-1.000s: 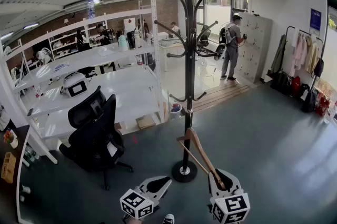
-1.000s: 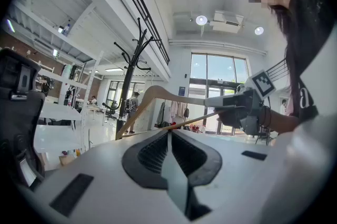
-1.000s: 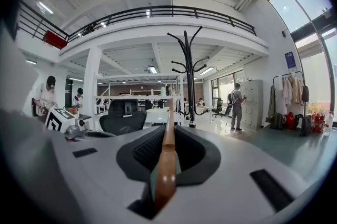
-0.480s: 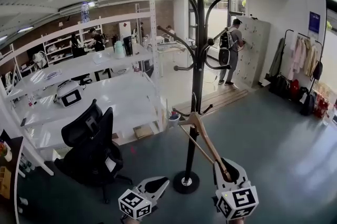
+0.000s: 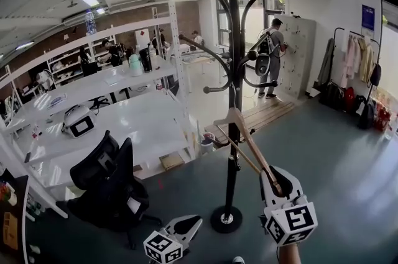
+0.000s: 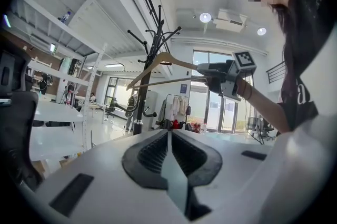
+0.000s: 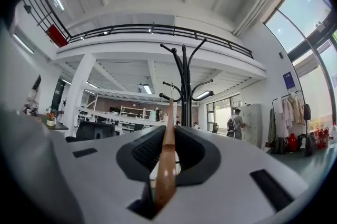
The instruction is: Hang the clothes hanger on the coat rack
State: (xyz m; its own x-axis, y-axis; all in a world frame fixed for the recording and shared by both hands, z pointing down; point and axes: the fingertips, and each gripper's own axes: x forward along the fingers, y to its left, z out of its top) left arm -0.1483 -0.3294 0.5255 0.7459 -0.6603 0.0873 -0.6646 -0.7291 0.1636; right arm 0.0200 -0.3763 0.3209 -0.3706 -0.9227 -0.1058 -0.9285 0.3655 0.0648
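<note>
Seen in the head view, the right gripper clamps one arm end of the light-brown wooden clothes hanger, raised just beside the tall black metal coat rack. The left gripper hangs low. The left gripper view shows its jaws pressed together, empty. In the right gripper view the jaws pinch the hanger edge-on. I'd steer the hook over a curved peg, then lower gently.

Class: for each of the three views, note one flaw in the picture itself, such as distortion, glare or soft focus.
Head view: the fisheye bows the shelves, and the windows behind the coat rack wash out white. Left gripper view: black corners ring the frame, and a ceiling lamp flares. Right gripper view: the hanger, close to the lens, looks soft.
</note>
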